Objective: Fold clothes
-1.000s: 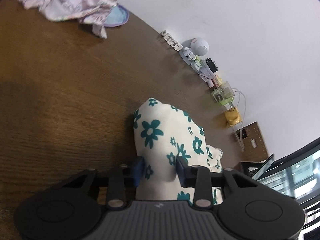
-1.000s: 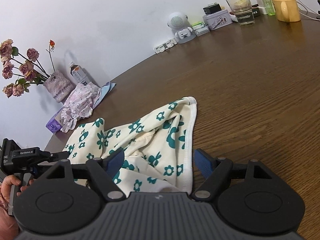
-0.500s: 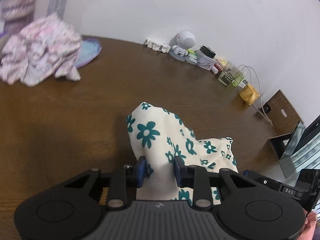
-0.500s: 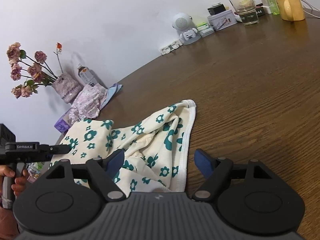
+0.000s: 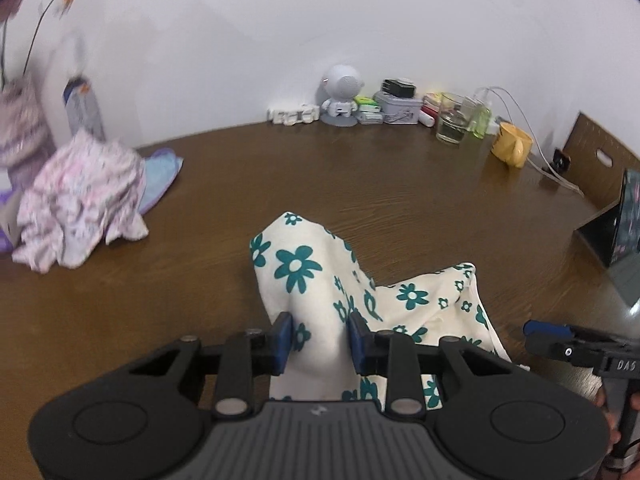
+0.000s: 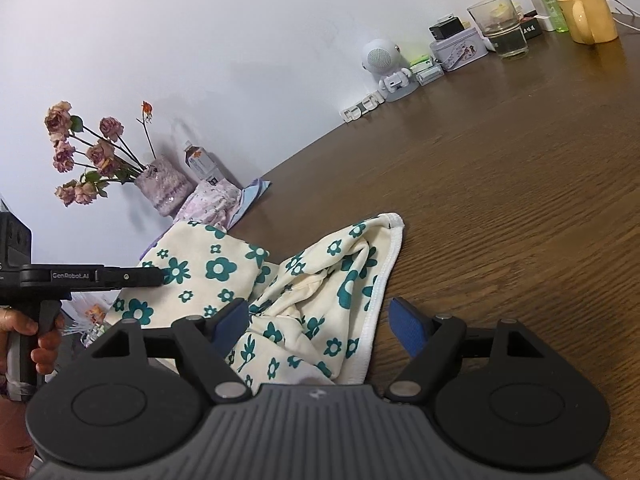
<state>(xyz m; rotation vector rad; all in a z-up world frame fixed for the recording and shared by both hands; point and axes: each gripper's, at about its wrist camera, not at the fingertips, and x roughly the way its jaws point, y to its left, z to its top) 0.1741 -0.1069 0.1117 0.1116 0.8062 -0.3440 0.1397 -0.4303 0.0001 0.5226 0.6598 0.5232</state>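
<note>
**Left gripper pinching the floral cloth, right one just hanging wide**

So the left gripper [image 5: 319,336] is clamping a bunched fold of the floral cloth [image 5: 304,268] between its blue pads [image 5: 283,338], holding that part up in a peak off the table [image 5: 420,200]. The rest of the cloth is lying crumpled on the near side of the table, hem edge toward the right. The right gripper [image 6: 320,322] is sitting with its jaws spread wide, unclenched, one pad over the cloth and the other over bare wood, gripping nothing. A hand [image 6: 24,340] is holding the left gripper's handle. Far left there's a pink garment [image 5: 80,200] heaped by a vase [image 6: 162,190]. A mug [image 5: 512,148], a glass [image 5: 452,122] and a speaker [image 5: 340,94] are lined up along the far wall.
</note>
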